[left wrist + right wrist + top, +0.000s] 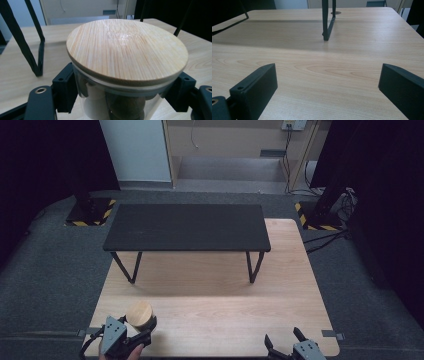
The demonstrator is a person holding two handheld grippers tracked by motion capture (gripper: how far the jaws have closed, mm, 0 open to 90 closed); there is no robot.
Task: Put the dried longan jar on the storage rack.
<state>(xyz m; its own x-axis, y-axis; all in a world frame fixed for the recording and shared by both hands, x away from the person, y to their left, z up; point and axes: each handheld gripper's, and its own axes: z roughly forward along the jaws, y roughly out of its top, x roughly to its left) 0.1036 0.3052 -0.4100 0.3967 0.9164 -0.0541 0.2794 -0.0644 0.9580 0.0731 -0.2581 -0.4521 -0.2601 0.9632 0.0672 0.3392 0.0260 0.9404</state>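
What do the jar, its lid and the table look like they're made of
Jar: clear wall, glass or clear plastic; round brown and white things show through it. Lid: pale bamboo by its fine straight grain, matte, with a light ring under its rim, maybe a seal. Table: light wood or wood-look laminate, smooth, with wavy grain. The left gripper is shut on the jar.
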